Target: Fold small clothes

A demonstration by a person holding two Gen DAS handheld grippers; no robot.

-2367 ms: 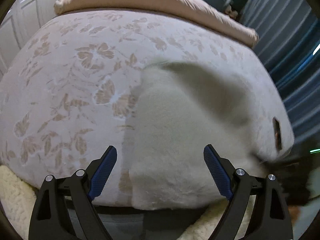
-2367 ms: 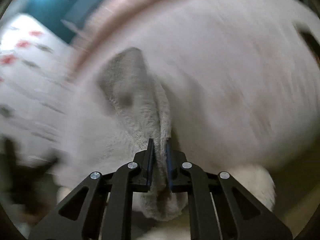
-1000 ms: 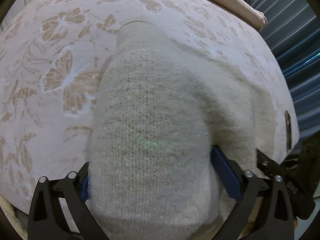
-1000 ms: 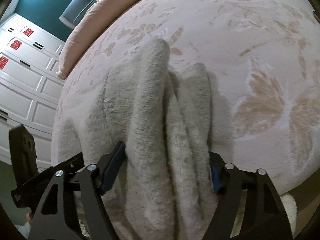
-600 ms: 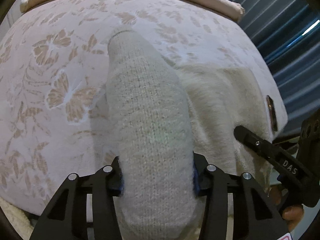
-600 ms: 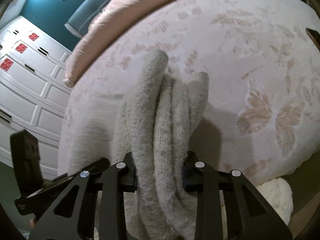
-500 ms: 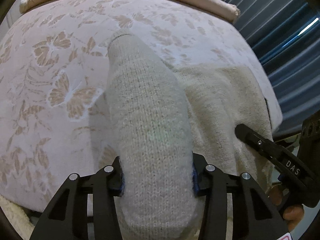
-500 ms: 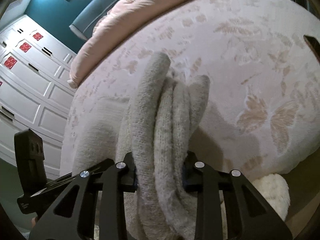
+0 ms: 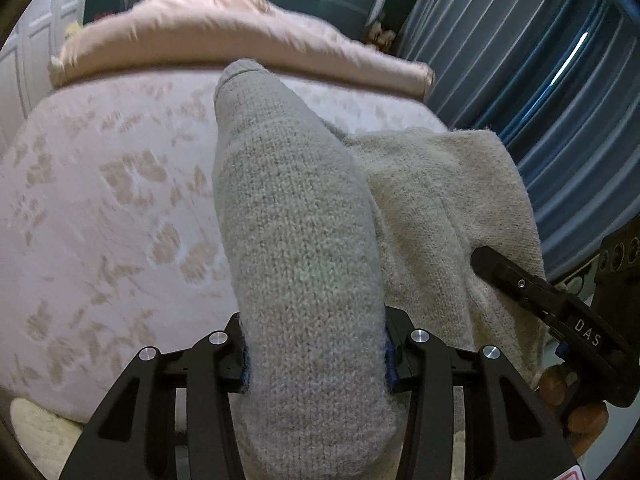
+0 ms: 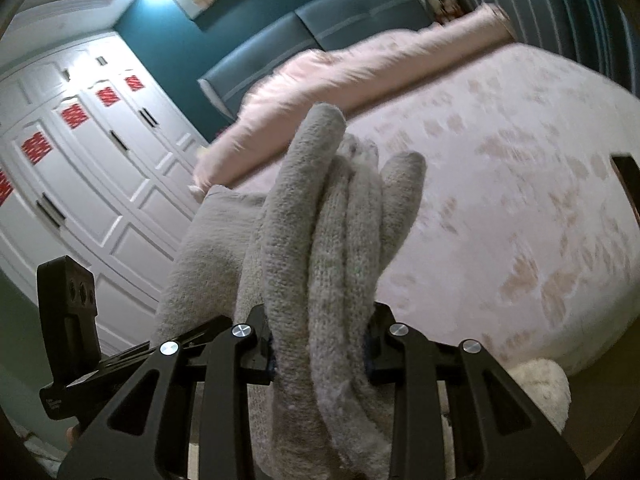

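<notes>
From the left wrist view, the left tongs [image 9: 316,354] are pinching a thick bunched roll of a pale grey knitted garment [image 9: 296,232], raised above the near edge of a bed [image 9: 100,220] covered in a pink floral spread; the rest of the knit drapes rightward to the right tongs [image 9: 532,292], whose black frame shows by that bed's right edge. The step in hand looks like lifting one edge to carry it over for a fold. From the right wrist view, the right tongs [image 10: 318,346] are clamped on several gathered folds of the same garment [image 10: 328,220], held up off the bed. Next, both ends likely need lowering together onto flat bedspread. A pink rolled duvet [image 10: 360,68] lies along the far edge, and a white wardrobe [image 10: 80,152] stands beyond, neither in the way
</notes>
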